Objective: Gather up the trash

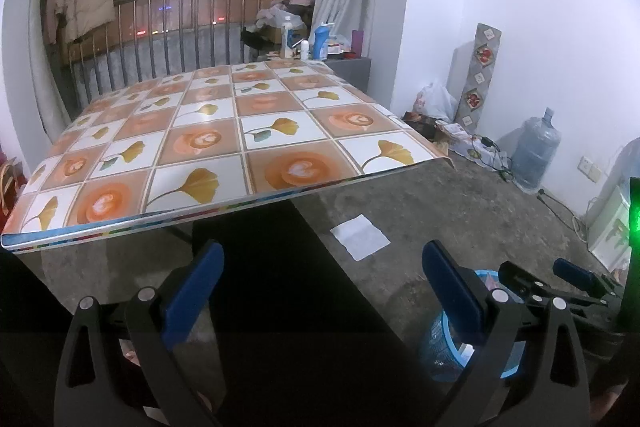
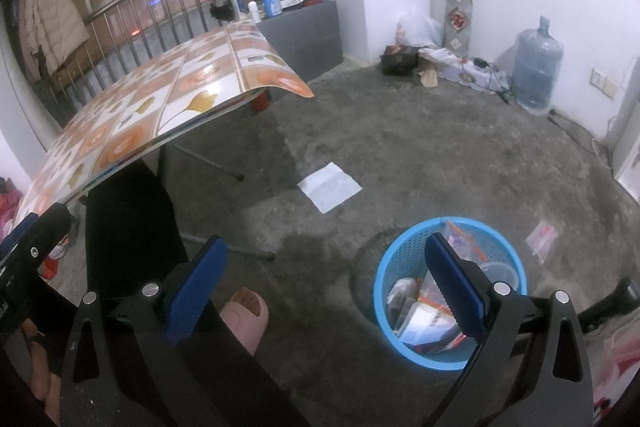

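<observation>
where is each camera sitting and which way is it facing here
Left wrist: on the left gripper, open jaws, facing the table; the right gripper shows at right.
Right wrist: on the right gripper, open jaws, facing floor and blue basket; a foot shows.
Shared: table, basket, white paper.

The left wrist view looks forward from just below the near edge of the desk (image 1: 208,131), facing the railing and far wall. The right wrist view sits further right, tilted down at the concrete floor, close above the blue basket (image 2: 404,343). Both share the white paper sheet (image 1: 360,237) (plus the desk and water jug (image 2: 536,67)).
</observation>
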Demonstrator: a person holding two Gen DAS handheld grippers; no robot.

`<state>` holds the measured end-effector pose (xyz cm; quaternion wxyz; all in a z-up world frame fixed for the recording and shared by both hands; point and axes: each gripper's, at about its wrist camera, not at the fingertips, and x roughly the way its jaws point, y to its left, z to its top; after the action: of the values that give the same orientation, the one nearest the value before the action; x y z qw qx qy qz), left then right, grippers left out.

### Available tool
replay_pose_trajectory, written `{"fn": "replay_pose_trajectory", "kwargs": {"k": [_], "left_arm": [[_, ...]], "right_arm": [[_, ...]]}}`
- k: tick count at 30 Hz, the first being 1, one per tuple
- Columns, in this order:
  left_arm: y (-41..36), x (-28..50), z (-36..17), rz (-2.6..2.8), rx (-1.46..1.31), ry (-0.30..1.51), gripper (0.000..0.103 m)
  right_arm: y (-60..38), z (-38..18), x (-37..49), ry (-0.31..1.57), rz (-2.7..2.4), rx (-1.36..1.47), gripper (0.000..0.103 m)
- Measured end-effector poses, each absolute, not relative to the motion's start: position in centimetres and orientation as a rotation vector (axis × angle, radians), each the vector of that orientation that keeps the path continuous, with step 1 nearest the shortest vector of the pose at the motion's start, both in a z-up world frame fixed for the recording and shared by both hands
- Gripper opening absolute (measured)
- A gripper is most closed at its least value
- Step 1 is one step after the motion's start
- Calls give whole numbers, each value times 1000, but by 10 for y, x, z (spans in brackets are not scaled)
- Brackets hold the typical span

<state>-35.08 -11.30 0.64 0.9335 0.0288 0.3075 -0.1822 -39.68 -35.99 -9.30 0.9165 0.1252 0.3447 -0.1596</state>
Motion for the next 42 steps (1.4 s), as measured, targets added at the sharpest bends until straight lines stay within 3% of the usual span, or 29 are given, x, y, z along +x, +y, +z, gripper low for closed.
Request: {"fn": "replay_pose_trajectory", "kwargs": {"k": [42], "left_arm": [[-113,-351,7,-369,69,619,98]], "right_arm": [[-356,-92,-394,712,-346,277,95]]}}
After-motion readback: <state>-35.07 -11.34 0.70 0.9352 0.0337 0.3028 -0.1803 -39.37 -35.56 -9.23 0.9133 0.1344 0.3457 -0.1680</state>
